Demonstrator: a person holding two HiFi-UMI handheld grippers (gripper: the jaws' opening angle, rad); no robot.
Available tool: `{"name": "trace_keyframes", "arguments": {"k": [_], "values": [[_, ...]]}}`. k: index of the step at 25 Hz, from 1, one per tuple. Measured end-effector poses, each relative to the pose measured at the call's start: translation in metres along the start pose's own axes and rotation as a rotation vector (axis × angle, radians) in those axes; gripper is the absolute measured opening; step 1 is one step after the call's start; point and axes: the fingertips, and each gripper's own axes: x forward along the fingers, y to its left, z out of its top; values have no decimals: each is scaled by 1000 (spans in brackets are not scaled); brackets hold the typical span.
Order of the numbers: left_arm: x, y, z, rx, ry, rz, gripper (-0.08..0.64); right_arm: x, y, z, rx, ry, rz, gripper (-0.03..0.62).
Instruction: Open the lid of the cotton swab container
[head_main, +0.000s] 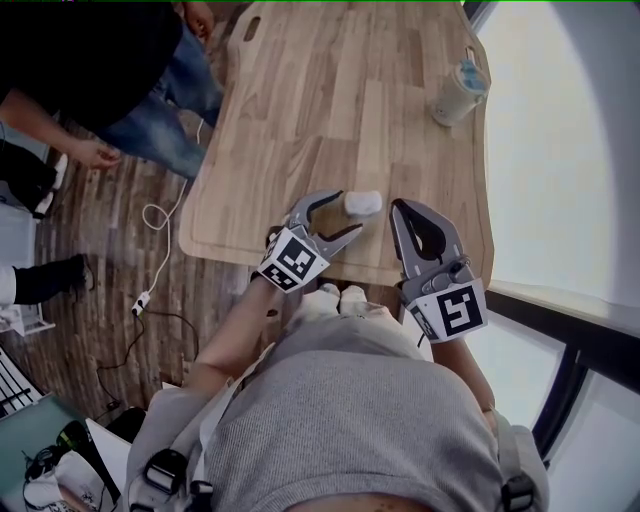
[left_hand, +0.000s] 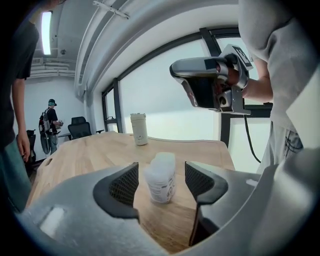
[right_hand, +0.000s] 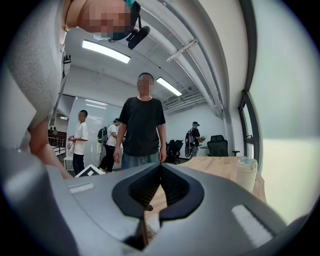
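while the lid is still on, my left tool (head_main: 351, 211) brackets the cotton swab container (left_hand: 161, 178).
its jaws stand wide, pads either side without touching; right tool (right_hand: 159, 172) is closed on nothing, raised alongside. container stands upright near the tabletop (head_main: 300, 120) front edge; gripping and lid-lifting remain. open wood beyond, cup (head_main: 458, 92) well apart.

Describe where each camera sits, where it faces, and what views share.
Head view: on the person's head, looking down at the table; torso, both grippers show.
Left gripper view: on the left gripper, facing the cotton swab container between open jaws.
Right gripper view: on the right gripper, facing bystanders over shut jaws.
All share the lidded cup.
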Motion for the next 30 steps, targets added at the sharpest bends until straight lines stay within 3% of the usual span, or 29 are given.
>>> {"name": "trace_keyframes", "arguments": {"k": [10,30], "values": [[19,4,-31,-33,81,-21,290,-3,-2,-1,1,-2,-11,0],[52,-4,-39,-23,118,-97,290,-8,-15,-4,7,11,-42,0]]}}
